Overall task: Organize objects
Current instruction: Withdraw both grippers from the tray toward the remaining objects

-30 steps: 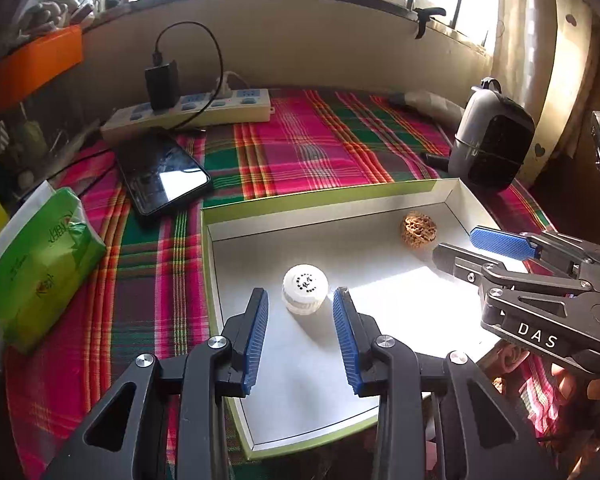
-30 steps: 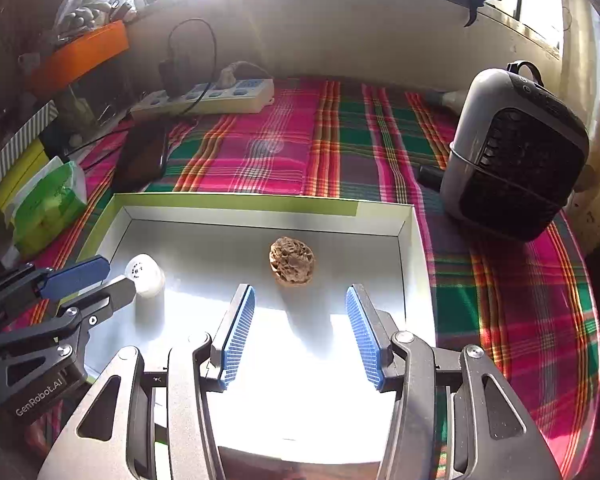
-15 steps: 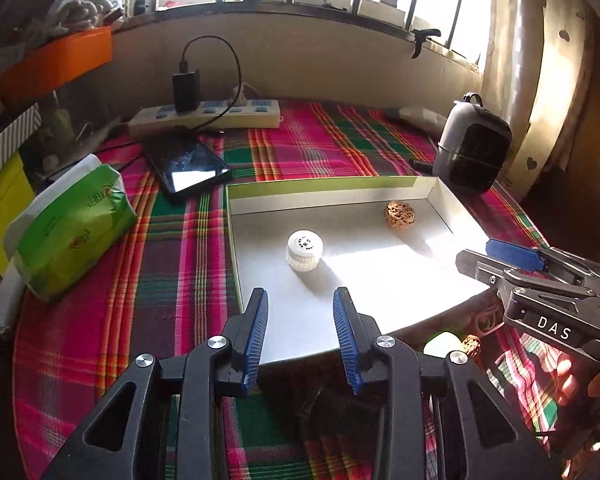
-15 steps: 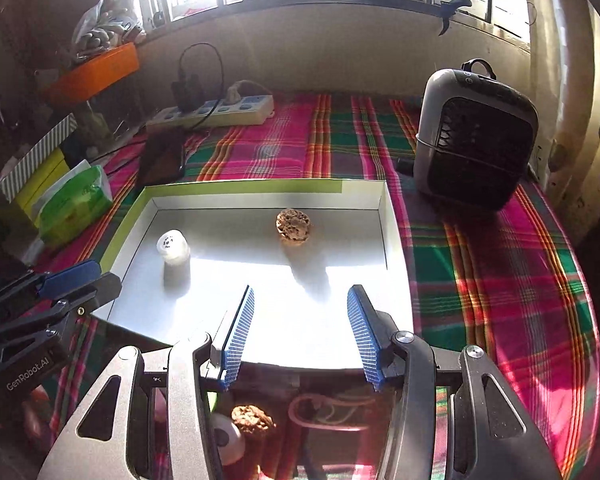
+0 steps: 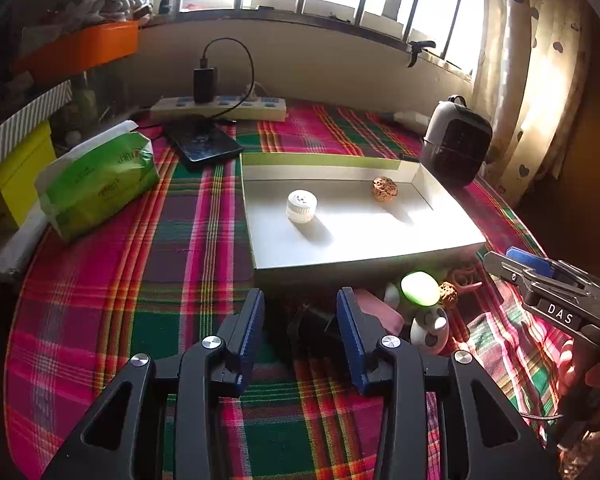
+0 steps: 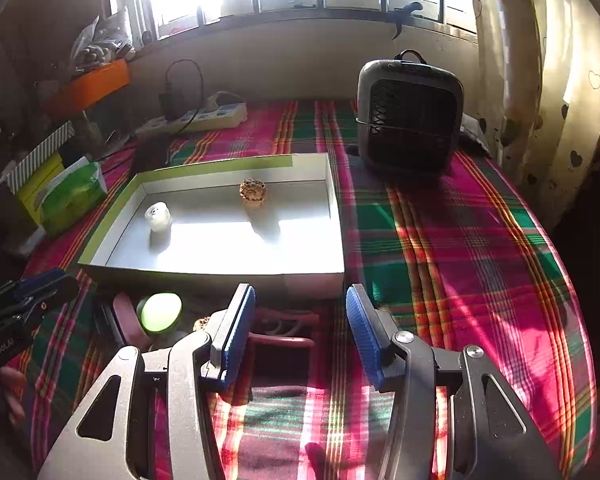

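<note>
Left gripper (image 5: 300,336) and right gripper (image 6: 300,336) both hover, apparently empty, jaws apart.

One shallow white tray (image 5: 440,208), at twelve o'clock from the grippers, holds two things: one white jar (image 5: 301,206) and one walnut (image 5: 384,188). One green-topped item (image 5: 419,289), one second walnut (image 5: 448,293) lie outside

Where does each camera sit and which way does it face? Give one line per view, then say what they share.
Left wrist: rides the left gripper, open, facing across the plaid table toward the window; the right gripper shows at the right edge.
Right wrist: rides the right gripper, open, facing the same way, nearer the heater; the left gripper shows at the left edge.
Shared: the white tray holding the white cap and walnut, plus the green-topped item.
</note>
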The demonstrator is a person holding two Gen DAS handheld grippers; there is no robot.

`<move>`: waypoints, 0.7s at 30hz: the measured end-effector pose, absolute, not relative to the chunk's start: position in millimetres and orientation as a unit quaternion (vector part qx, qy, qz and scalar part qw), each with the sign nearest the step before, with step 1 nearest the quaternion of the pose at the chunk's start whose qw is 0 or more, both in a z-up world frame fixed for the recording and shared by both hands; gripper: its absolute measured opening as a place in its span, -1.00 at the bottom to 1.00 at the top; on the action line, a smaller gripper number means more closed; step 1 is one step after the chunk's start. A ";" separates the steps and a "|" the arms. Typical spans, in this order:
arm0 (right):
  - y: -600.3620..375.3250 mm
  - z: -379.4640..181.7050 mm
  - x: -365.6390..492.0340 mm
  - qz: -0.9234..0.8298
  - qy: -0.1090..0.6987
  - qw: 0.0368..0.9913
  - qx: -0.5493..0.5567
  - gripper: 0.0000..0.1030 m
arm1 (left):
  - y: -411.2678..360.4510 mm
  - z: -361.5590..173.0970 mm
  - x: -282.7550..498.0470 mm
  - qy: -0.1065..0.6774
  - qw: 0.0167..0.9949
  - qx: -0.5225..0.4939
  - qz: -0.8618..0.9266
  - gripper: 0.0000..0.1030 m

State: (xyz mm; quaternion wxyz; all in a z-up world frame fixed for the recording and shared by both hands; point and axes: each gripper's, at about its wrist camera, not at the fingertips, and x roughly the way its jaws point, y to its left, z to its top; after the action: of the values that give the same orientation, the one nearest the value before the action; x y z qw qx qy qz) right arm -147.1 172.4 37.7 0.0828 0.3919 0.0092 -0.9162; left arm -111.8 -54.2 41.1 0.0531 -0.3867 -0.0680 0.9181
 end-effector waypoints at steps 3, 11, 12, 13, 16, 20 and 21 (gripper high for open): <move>179.0 32.6 -140.3 -0.917 0.007 0.073 0.393 -0.04 | -49.6 33.6 -107.6 -0.062 0.048 -0.400 0.913 -0.25; 187.5 18.7 -134.3 -0.911 0.004 0.071 0.406 -0.04 | -40.5 24.2 -104.5 -0.071 0.052 -0.420 0.903 -0.23; 189.2 17.2 -134.4 -0.911 0.003 0.072 0.407 -0.04 | -40.0 24.0 -104.4 -0.074 0.055 -0.421 0.902 -0.23; 190.4 16.3 -135.3 -0.910 0.001 0.074 0.408 -0.04 | -39.2 23.6 -104.6 -0.074 0.054 -0.423 0.901 -0.23; 191.2 13.5 -138.4 -0.907 0.000 0.079 0.413 -0.04 | -35.9 22.3 -105.0 -0.074 0.053 -0.427 0.899 -0.23; 189.4 10.6 -139.3 -0.905 -0.002 0.084 0.418 -0.04 | -29.6 20.7 -105.8 -0.073 0.061 -0.431 0.898 -0.23; 188.2 9.6 -139.4 -0.904 -0.001 0.085 0.418 -0.04 | -28.3 19.8 -106.7 -0.073 0.062 -0.433 0.896 -0.23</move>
State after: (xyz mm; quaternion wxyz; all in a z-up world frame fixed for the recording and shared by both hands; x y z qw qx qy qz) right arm -139.4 188.2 9.6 0.0853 0.4182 -0.0009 -0.9043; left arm -106.7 -28.3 19.8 0.0619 -0.4332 -0.0729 0.8962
